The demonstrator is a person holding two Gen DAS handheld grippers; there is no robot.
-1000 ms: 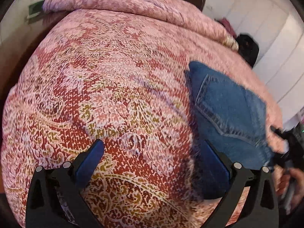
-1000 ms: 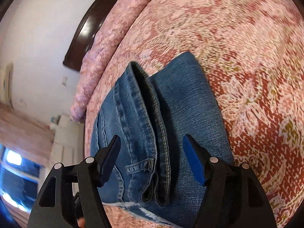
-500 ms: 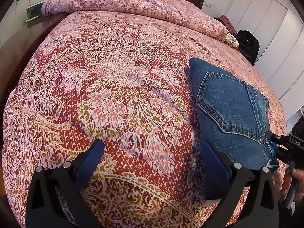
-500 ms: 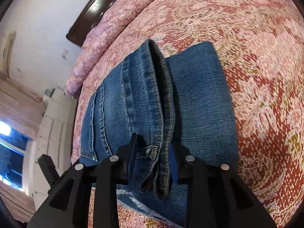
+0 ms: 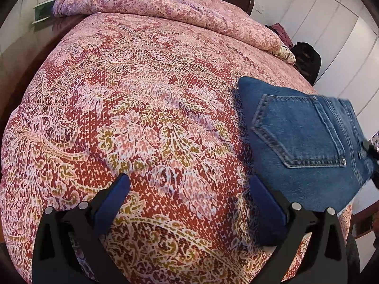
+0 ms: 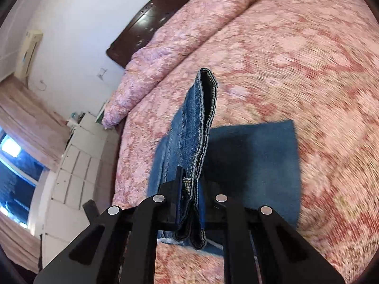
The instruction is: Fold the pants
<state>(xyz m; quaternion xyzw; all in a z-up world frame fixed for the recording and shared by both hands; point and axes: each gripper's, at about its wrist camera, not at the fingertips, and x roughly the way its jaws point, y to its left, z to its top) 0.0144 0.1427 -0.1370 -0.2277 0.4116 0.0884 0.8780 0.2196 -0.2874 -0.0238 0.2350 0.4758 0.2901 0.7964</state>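
Folded blue jeans (image 5: 300,137) lie at the right side of a bed, back pocket up, with their near edge lifted. My right gripper (image 6: 189,189) has its jaws closing on the doubled waistband edge of the jeans (image 6: 201,132), which stands up off the bedspread between the pads. A lower layer of denim stays flat on the cover to the right of it. My left gripper (image 5: 187,203) hovers open over the patterned bedspread, left of the jeans, with nothing between its blue pads (image 5: 113,201).
The bed carries a red and pink paisley bedspread (image 5: 142,118), with a rolled pink quilt (image 5: 165,7) along the dark headboard. White wardrobe doors (image 5: 343,35) stand past the bed's right side. A white drawer unit (image 6: 78,156) and a window sit beside the bed.
My right gripper went from open around the waistband to shut on it, then rose, lifting that edge of the jeans. The left gripper stayed where it was, open.
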